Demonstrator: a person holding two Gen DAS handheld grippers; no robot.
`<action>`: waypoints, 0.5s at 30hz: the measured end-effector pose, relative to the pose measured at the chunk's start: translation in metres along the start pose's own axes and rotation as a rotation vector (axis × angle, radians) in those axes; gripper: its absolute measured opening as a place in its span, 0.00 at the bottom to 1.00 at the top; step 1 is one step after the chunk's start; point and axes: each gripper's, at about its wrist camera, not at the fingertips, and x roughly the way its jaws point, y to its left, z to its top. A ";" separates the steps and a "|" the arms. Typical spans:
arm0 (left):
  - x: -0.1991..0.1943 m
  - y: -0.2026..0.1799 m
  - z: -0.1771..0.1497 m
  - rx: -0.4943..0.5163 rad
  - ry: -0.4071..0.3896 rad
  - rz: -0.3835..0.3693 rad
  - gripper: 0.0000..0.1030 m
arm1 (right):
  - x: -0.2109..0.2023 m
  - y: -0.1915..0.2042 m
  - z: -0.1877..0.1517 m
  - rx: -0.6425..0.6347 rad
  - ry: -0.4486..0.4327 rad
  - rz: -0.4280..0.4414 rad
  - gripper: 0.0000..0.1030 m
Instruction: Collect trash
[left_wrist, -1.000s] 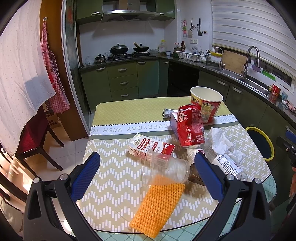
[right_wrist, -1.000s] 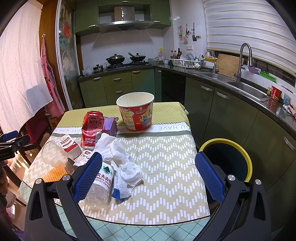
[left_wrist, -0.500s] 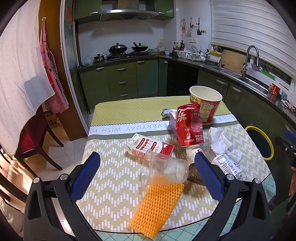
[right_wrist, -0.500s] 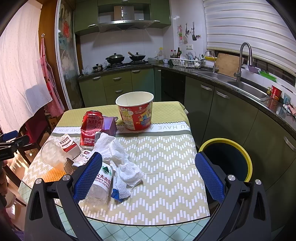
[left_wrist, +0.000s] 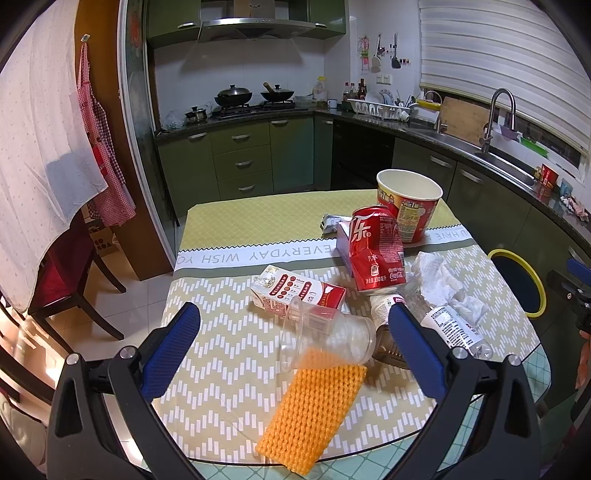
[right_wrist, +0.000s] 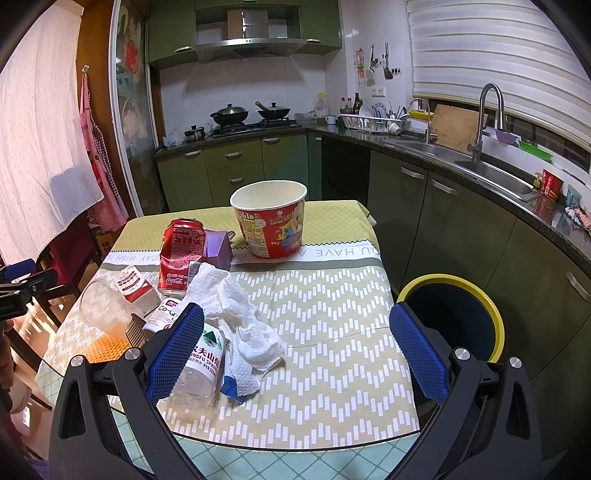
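Observation:
Trash lies on the table: a dented red cola can (left_wrist: 375, 251) (right_wrist: 181, 254), a paper noodle bucket (left_wrist: 408, 203) (right_wrist: 271, 218), a red-white carton (left_wrist: 297, 292), a clear plastic cup (left_wrist: 325, 332) on its side, an orange foam net (left_wrist: 312, 406), crumpled white tissue (right_wrist: 240, 314) (left_wrist: 439, 277) and a clear water bottle (right_wrist: 201, 365) (left_wrist: 456, 326). A yellow-rimmed bin (right_wrist: 454, 317) (left_wrist: 517, 280) stands right of the table. My left gripper (left_wrist: 293, 343) is open above the near edge, facing the cup. My right gripper (right_wrist: 295, 343) is open over the table, holding nothing.
A purple box (right_wrist: 218, 247) sits behind the can. A dark chair (left_wrist: 70, 280) stands at the left of the table. Green cabinets and a counter with a sink (right_wrist: 480, 170) run along the back and right. The patterned tablecloth (right_wrist: 325, 295) is bare on its right half.
Both views have shifted only slightly. Both grippers stay open and no item on the table has moved.

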 end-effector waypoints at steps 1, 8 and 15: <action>0.000 -0.001 -0.001 0.000 0.000 0.000 0.94 | 0.000 0.000 0.001 0.000 0.001 0.000 0.96; 0.000 0.001 0.002 0.000 0.002 -0.002 0.94 | 0.002 0.000 -0.001 0.001 0.003 -0.002 0.96; 0.001 0.000 0.001 0.000 0.003 -0.002 0.94 | 0.004 -0.002 -0.001 0.002 0.005 -0.002 0.96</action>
